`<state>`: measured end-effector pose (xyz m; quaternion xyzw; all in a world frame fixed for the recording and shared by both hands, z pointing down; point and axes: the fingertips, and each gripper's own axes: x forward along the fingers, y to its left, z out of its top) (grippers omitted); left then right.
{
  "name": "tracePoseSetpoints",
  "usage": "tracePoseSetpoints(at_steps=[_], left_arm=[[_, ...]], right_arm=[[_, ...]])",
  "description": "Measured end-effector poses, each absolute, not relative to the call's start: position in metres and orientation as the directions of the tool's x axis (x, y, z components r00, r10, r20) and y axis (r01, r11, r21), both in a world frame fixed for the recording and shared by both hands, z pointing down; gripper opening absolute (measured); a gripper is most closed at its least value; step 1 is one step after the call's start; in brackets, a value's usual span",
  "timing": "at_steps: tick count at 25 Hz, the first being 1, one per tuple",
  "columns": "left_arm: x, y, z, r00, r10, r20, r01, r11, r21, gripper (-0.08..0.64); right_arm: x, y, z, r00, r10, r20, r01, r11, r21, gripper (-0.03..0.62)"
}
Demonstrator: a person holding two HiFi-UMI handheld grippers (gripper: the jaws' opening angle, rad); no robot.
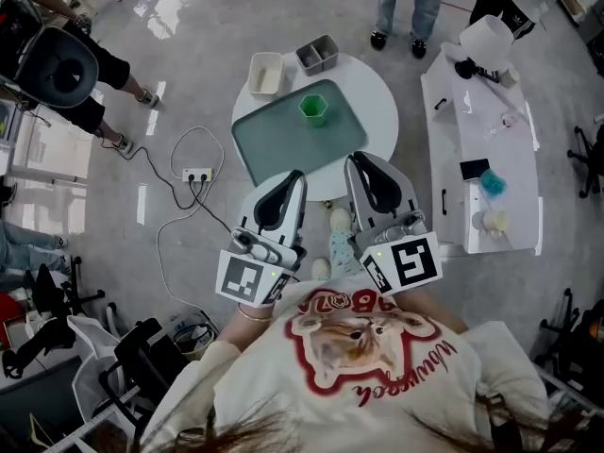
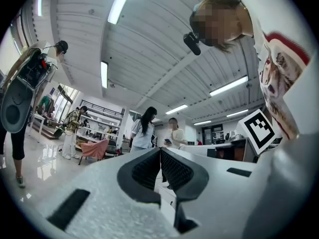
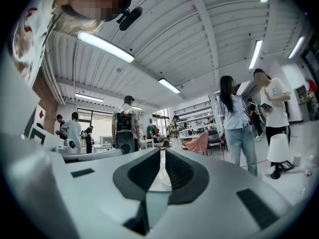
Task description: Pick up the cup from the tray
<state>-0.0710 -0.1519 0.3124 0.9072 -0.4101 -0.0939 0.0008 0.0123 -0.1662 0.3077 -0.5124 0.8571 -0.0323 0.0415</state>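
Grey floor (image 1: pixel 179 36) surrounds a round white table (image 1: pixel 377 97) in the head view. A green tray (image 1: pixel 269 144) lies on the table. The green cup (image 1: pixel 313 109) stands upright on the tray, toward its 1 o'clock corner and clear of the rim. The left gripper (image 1: pixel 296 177) and the right gripper (image 1: pixel 353 160) sit side by side at the tray's 6 o'clock edge. Both are apart from the cup, which lies at about 12 o'clock from the left gripper and 11 o'clock from the right.

Left gripper view: the jaws meet at the tips with nothing between them. The camera looks across the room, so neither cup nor tray is visible.

Right gripper view: the jaws are likewise closed and empty, aimed level at the room.

Procedure, as a judgement: the approach is the step in hand.
1. Select one gripper.
2. Spread its jaws wider than the cup before arriving.
3. Tip the nose down until the cup shows between the jaws.
4. Close on opposite walls at mid-height.
5. Lift straight up so the tray is not dragged.
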Motion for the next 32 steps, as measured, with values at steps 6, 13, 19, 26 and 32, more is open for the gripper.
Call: tracePoseSetpoints(at_steps=[6, 13, 19, 26, 32], left_arm=[[-0.061, -0.228, 0.313, 0.612, -0.772, -0.169, -0.773, -0.630, 0.080, 0.014], [-0.055, -0.284, 0.316, 0.570, -0.802, -0.178, -0.802, -0.590, 0.090, 0.014], [-0.065, -0.304, 0.330, 0.549, -0.824, -0.141, -0.818, -0.565, 0.110, 0.014], [-0.078, -0.314, 0.344, 0.564, -0.818, -0.115, -0.808, -0.575, 0.127, 0.014], [-0.084, -0.320, 0.363, 0.582, -0.808, -0.091, -0.795, -0.589, 0.144, 0.014]], right_arm=[[0.024, -0.242, 0.309, -0.509, -0.860, -0.030, -0.856, 0.510, -0.088, 0.048], [0.023, -0.303, 0.315, -0.569, -0.822, -0.012, -0.819, 0.568, -0.074, 0.048], [0.017, -0.328, 0.330, -0.580, -0.815, 0.013, -0.812, 0.577, -0.089, 0.048], [0.009, -0.332, 0.340, -0.563, -0.826, 0.012, -0.825, 0.561, -0.063, 0.048], [0.007, -0.332, 0.375, -0.559, -0.827, 0.063, -0.829, 0.558, -0.029, 0.048]])
